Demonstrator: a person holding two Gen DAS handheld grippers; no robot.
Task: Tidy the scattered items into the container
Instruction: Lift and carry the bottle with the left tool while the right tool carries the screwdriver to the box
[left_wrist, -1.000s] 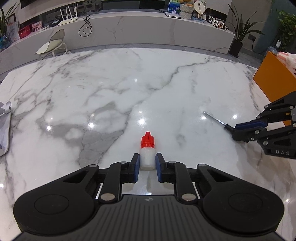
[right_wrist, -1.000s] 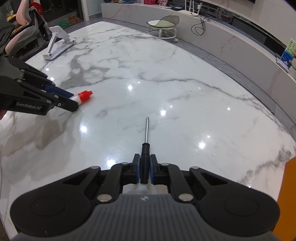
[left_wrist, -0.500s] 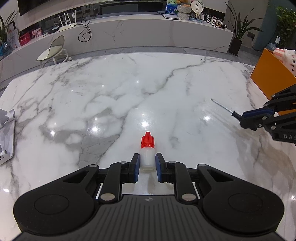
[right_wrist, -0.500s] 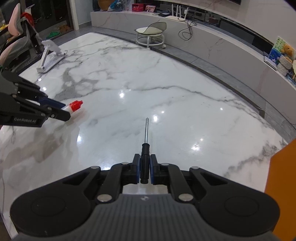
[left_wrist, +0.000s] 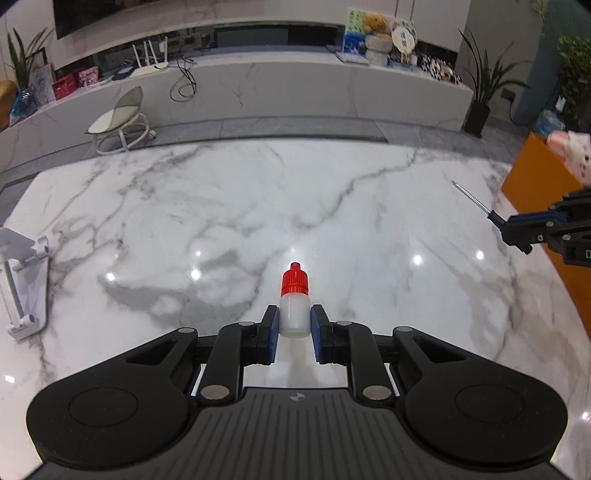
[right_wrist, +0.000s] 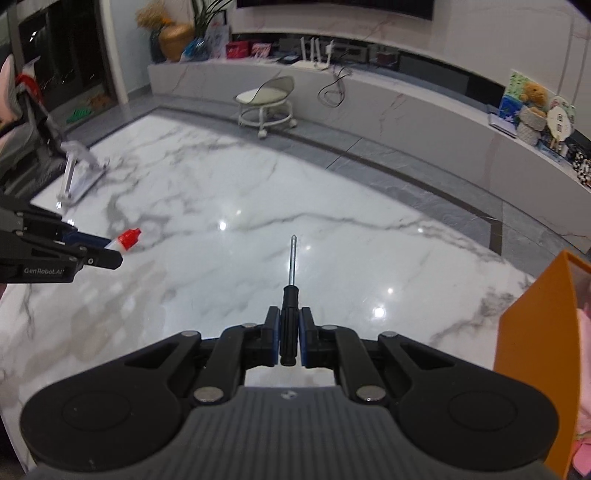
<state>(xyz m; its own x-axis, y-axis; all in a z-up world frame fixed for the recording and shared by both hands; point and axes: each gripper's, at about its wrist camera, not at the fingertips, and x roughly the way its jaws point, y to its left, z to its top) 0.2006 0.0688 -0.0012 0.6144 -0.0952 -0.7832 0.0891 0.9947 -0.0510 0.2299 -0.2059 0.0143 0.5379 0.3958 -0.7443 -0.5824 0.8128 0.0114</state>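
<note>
My left gripper (left_wrist: 294, 325) is shut on a small white bottle with a red cap (left_wrist: 294, 301), held above the marble table (left_wrist: 229, 206). My right gripper (right_wrist: 289, 332) is shut on the black handle of a screwdriver (right_wrist: 289, 314), whose metal shaft points away over the table. The left wrist view shows the right gripper (left_wrist: 509, 230) at the right edge with the screwdriver (left_wrist: 474, 201) sticking out towards the upper left. In the right wrist view the left gripper (right_wrist: 110, 254) enters from the left with the bottle's red cap (right_wrist: 129, 238) showing. An orange container (right_wrist: 535, 354) stands at the table's right end.
A white folding stand (left_wrist: 26, 284) lies at the table's left end, also seen as the stand (right_wrist: 79, 177) in the right wrist view. A pink soft toy (left_wrist: 570, 155) sits in the orange container (left_wrist: 535, 188). A stool (right_wrist: 266, 101) and a low marble ledge lie beyond the table.
Both grippers have risen from the table with their objects held. The right gripper and screwdriver moved up and right in the left wrist view, nearer the orange container.
</note>
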